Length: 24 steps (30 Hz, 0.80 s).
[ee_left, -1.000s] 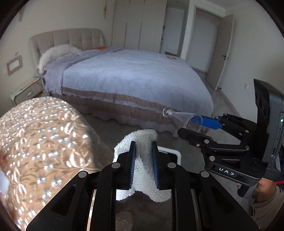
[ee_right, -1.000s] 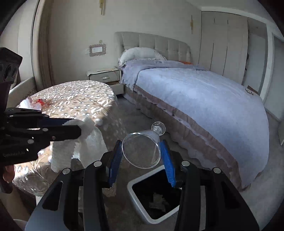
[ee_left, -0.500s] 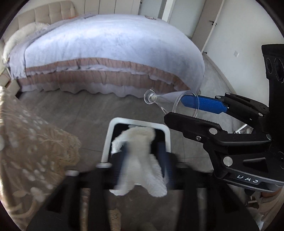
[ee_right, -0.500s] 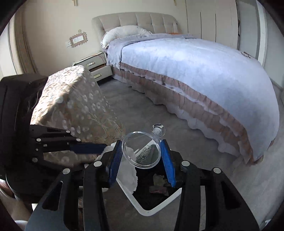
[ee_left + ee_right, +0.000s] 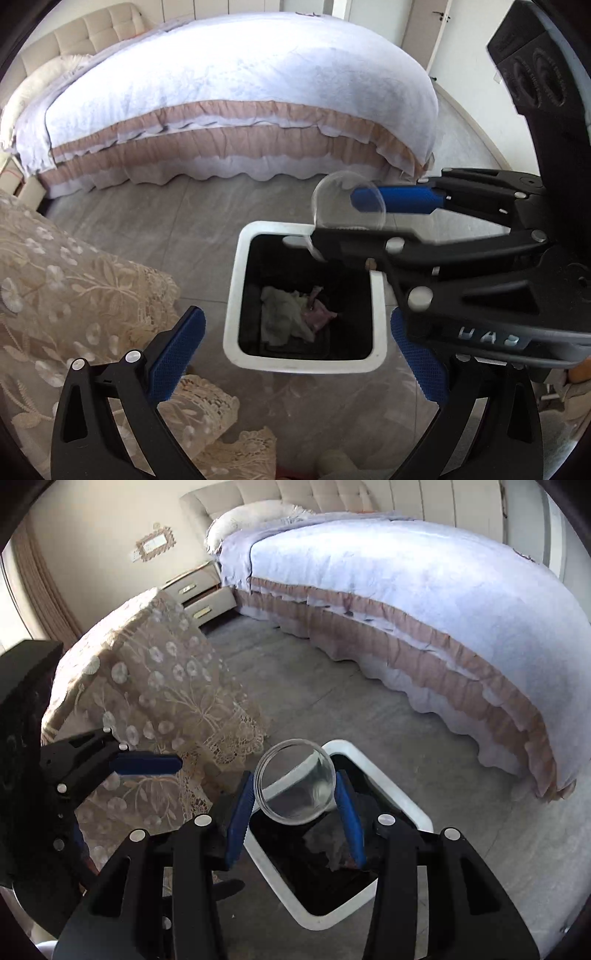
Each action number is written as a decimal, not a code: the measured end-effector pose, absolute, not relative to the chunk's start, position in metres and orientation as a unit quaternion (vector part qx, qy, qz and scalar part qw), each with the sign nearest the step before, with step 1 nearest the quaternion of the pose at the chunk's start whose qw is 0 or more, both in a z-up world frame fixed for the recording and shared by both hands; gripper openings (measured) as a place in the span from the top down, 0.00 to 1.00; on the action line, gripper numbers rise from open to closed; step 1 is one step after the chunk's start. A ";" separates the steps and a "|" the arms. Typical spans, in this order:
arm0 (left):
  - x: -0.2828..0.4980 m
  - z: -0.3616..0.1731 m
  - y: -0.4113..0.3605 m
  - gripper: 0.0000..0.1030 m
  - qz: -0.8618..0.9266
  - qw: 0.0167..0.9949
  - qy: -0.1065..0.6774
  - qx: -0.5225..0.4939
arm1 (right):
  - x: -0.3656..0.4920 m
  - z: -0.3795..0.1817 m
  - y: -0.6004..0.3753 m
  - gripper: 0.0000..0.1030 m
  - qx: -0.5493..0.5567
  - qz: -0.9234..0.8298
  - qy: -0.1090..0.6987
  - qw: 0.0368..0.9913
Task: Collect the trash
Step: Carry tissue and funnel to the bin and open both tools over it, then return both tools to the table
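A white-rimmed black bin stands on the floor below both grippers. A white knitted cloth lies inside it on pink scraps. My left gripper hangs over the bin, its jaws still opening wide with nothing between them. One of its fingers shows in the right wrist view. My right gripper is above the bin's far side, jaws opening. A clear stemmed glass sits loose between the pads, mouth towards the camera, stem tipped down at the bin.
A table under a beige lace cloth stands right beside the bin on the left. A large bed with a lilac cover fills the far side. A nightstand sits by the headboard. Grey floor lies between.
The left gripper opened and the white cloth fell into the bin. Both grippers came down over the bin. The glass swung stem-down between the right pads.
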<state>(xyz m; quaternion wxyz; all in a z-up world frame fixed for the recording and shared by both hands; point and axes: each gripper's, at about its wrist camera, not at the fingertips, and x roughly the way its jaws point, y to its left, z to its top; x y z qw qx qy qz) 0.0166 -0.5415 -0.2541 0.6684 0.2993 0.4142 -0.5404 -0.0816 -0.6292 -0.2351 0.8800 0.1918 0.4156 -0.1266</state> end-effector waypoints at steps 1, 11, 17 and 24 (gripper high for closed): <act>0.017 -0.253 -0.541 0.04 -0.541 0.669 0.413 0.298 | -0.082 -0.234 -0.627 0.12 0.190 -0.126 0.415 0.881; 0.018 -0.236 -0.525 0.04 -0.535 0.685 0.400 0.292 | -0.086 -0.218 -0.623 0.04 0.180 -0.147 0.389 0.892; 0.020 -0.211 -0.501 0.04 -0.512 0.717 0.381 0.282 | -0.087 -0.188 -0.610 0.04 0.165 -0.144 0.353 0.910; 0.027 -0.165 -0.450 0.04 -0.481 0.772 0.338 0.242 | -0.076 -0.147 -0.570 0.04 0.133 -0.103 0.306 0.937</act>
